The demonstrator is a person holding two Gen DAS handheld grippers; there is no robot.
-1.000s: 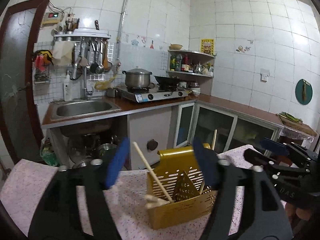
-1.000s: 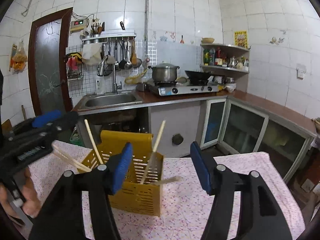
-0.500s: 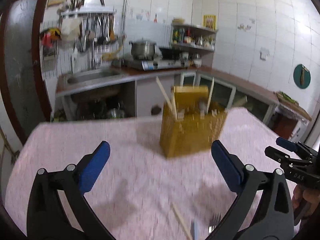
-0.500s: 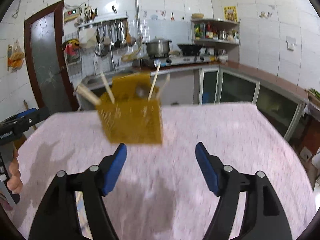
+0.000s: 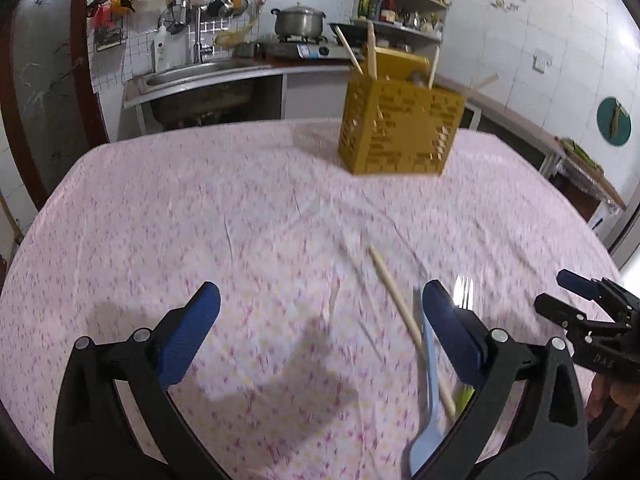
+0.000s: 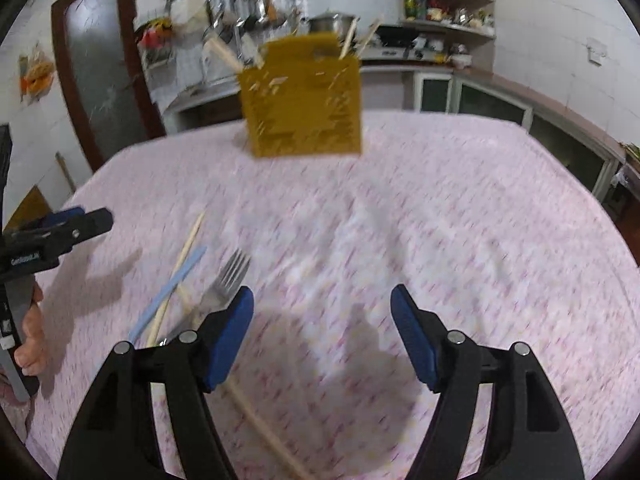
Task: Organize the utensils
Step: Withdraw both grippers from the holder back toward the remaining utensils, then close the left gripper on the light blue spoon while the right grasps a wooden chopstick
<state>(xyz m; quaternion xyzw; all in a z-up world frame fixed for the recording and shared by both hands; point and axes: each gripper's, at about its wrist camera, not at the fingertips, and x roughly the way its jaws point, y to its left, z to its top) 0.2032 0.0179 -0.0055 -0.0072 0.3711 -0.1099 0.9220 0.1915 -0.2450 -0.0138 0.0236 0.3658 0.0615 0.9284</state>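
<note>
A yellow slotted utensil holder (image 5: 400, 128) stands at the far side of the pink tablecloth, with several chopsticks sticking out of it. Loose utensils lie close to me: a wooden chopstick (image 5: 396, 300), a light blue handle (image 5: 428, 392) and a metal fork (image 5: 464, 292). My left gripper (image 5: 320, 332) is open and empty, its right finger just over these utensils. My right gripper (image 6: 322, 336) is open and empty above bare cloth. To its left lie the fork (image 6: 228, 276), the blue handle (image 6: 172, 288) and the chopstick (image 6: 188, 248). A second chopstick (image 6: 264, 432) runs under its left finger.
The table (image 6: 480, 220) has a flowered pink cloth. Behind it are a sink counter (image 5: 208, 72), a stove with a pot (image 5: 298, 20) and wall shelves. A dark door (image 6: 100, 80) is at the left. A hand (image 6: 32, 332) holds the other gripper (image 6: 56, 232).
Both grippers have dropped and tipped down toward the table. The yellow holder now sits farther off and higher in view. The loose utensils have come into sight. The left jaws have widened.
</note>
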